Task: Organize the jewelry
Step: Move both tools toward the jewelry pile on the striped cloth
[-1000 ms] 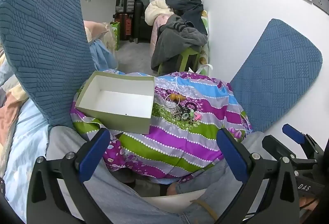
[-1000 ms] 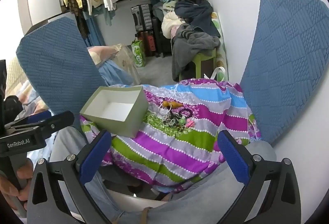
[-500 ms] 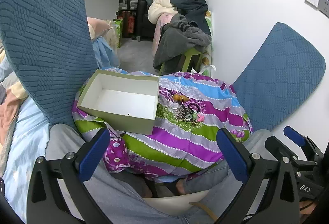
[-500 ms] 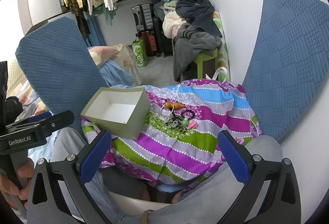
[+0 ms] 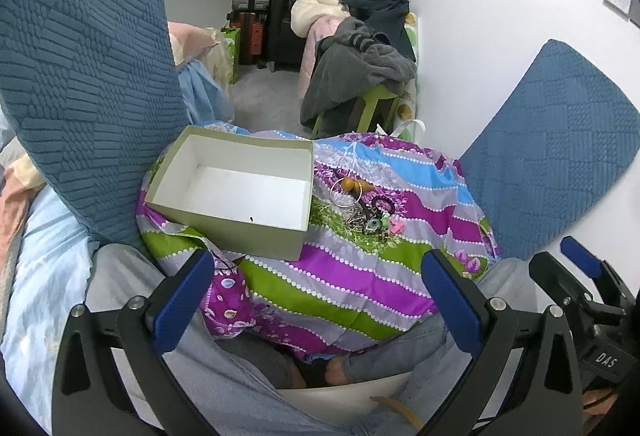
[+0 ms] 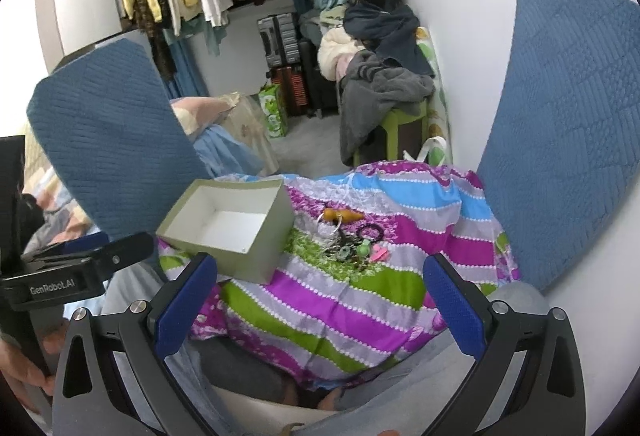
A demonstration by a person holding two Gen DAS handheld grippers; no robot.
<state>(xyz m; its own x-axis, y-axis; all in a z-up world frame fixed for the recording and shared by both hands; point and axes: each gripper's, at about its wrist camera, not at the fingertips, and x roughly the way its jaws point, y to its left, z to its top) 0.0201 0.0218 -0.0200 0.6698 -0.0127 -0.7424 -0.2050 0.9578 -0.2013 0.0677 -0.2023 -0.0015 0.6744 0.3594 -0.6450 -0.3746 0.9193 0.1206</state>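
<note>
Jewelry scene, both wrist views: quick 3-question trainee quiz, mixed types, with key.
1. True or false: the box already holds jewelry.
2. The jewelry pile lies on the striped cloth: A) left of the box, B) right of the box, C) inside it.
3. Fill in: both the left gripper and right gripper have jaws that are ____.

Key: 1 false, it looks empty; 2 B; 3 open, holding nothing.

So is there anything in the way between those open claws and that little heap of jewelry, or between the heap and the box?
Nothing visible blocks either. Both the left gripper and right gripper hang open above the striped cloth, apart from the jewelry pile. The empty box sits right beside the pile, its near wall the only thing to lift over.
</note>
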